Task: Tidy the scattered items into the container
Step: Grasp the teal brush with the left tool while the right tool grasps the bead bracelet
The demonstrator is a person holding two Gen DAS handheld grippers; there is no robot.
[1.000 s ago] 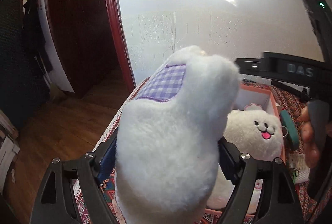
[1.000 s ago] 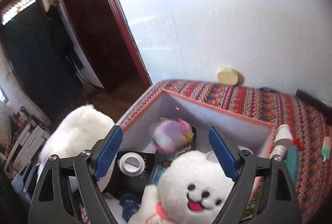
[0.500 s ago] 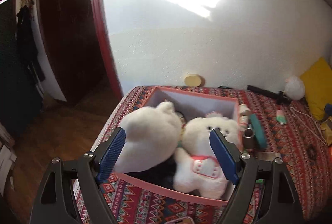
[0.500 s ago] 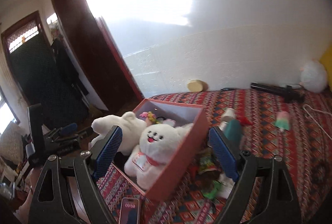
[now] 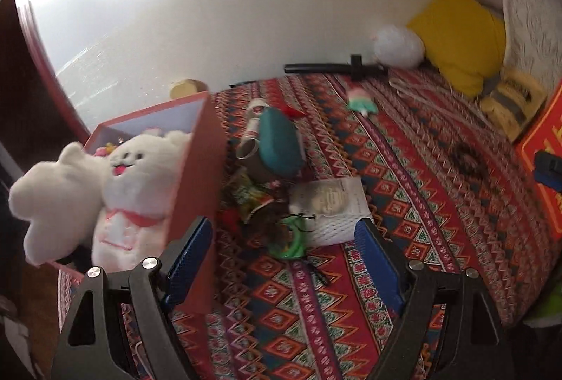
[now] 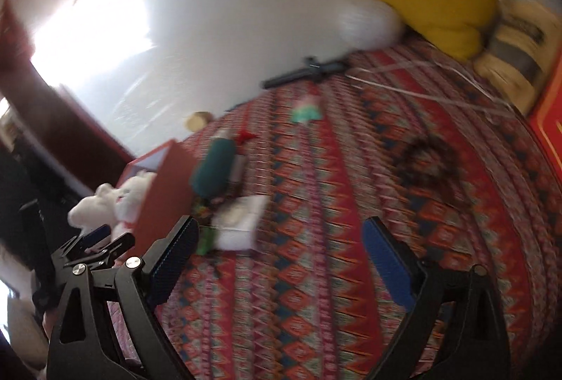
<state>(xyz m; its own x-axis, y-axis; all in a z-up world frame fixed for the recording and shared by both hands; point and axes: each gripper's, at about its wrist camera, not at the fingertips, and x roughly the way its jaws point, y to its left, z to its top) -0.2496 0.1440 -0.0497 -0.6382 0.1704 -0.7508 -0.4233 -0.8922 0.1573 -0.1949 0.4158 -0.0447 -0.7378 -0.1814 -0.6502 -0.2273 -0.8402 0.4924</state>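
A pink box (image 5: 196,169) stands at the left of the patterned bedspread (image 5: 404,204). A white bear plush (image 5: 140,176) and a second white plush (image 5: 56,197) fill it and stick out over its rim. Just right of the box lies a pile: a teal case (image 5: 281,144), a tube (image 5: 251,123), a white packet (image 5: 333,204) and a green item (image 5: 291,243). My left gripper (image 5: 282,223) hangs open and empty above the pile's near side. My right gripper (image 6: 281,225) is empty over the bedspread, its jaws opening wider. The box (image 6: 168,183) sits to its left.
A mint and pink toy (image 5: 361,100) lies farther back. A black rod (image 5: 333,68), a round white plush (image 5: 398,46) and a yellow pillow (image 5: 460,35) line the wall. A dark scrunchie (image 5: 470,158), a white cord (image 5: 439,98) and a red box (image 5: 541,162) are at the right.
My left gripper let go of the white plush, which now lies in the box. Both grippers swung right, away from the box and over the pile. The right jaws stand wider.
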